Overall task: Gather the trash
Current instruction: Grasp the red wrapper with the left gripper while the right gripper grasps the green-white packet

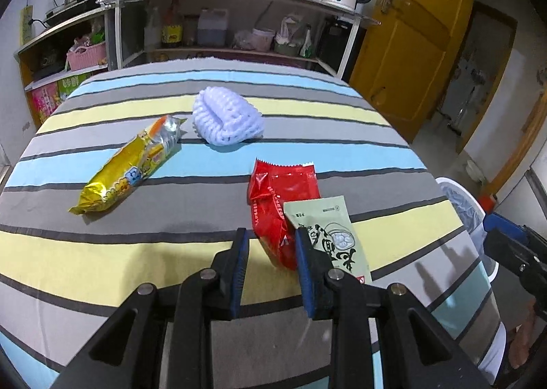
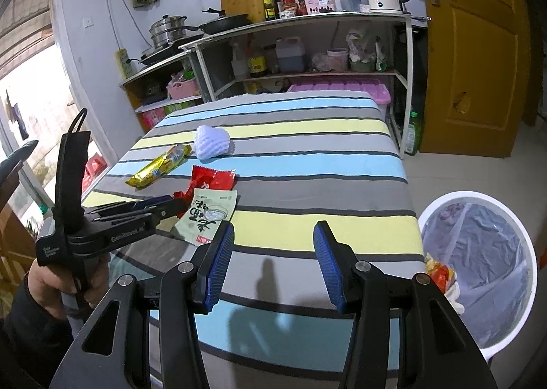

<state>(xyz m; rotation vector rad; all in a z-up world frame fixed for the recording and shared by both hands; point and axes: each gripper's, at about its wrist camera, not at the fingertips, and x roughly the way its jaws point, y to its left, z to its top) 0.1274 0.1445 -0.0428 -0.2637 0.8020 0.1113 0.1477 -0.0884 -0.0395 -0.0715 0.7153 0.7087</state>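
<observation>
Left gripper [image 1: 270, 235] part-open over red wrapper [image 1: 280, 197], green sachet [image 1: 328, 228] at 3 o'clock, right gripper [image 2: 273, 231] wide, empty.

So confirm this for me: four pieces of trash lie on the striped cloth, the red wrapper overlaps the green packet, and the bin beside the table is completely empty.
Not quite. The bin is not empty: the right wrist view shows wrappers already inside, at its near rim. The rest holds: yellow wrapper, white foam net, red wrapper and green packet lie on the striped cloth, the last two overlapping.
</observation>
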